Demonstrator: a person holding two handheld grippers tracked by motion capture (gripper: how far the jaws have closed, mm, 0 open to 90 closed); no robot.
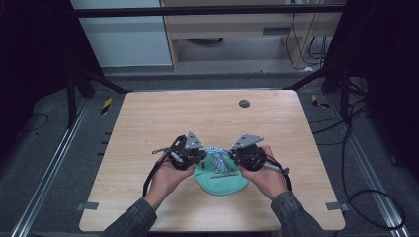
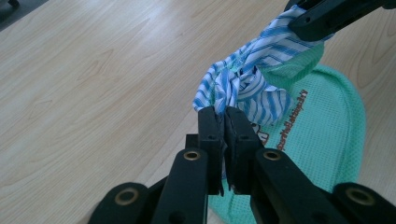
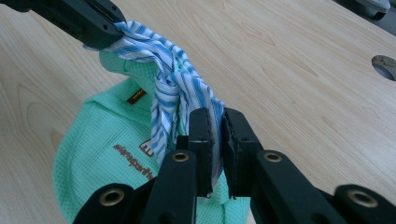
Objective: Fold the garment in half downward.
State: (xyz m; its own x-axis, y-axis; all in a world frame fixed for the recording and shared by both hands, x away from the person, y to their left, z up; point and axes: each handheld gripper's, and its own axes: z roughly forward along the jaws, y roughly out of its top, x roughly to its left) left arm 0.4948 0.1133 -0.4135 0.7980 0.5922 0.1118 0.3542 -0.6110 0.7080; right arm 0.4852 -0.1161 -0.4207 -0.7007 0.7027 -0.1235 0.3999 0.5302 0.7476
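I hold 2 grippers over the near middle of the wooden table [image 1: 148,128], both clamped on 1 knotted blue-and-white striped cloth [image 1: 218,159]. My left gripper [image 2: 224,113] has its jaws pressed nearly together on the cloth's lower end; my right gripper [image 3: 218,115] pinches the other end the same way, a fold of stripes caught between its jaws. The striped cloth is drawn around the gathered top of a mint-green mesh bag [image 1: 220,180], which lies flat on the table between my hands [image 1: 168,180], its rounded bottom towards me and close to the near edge. Dark lettering runs across the bag's face. In the high view, the 2 grippers sit just beside each other, the knot between them. Bare tabletop stretches left, right and far beyond the bag. A small dark round cap [image 1: 244,103] sits near the far edge, well apart from the work.
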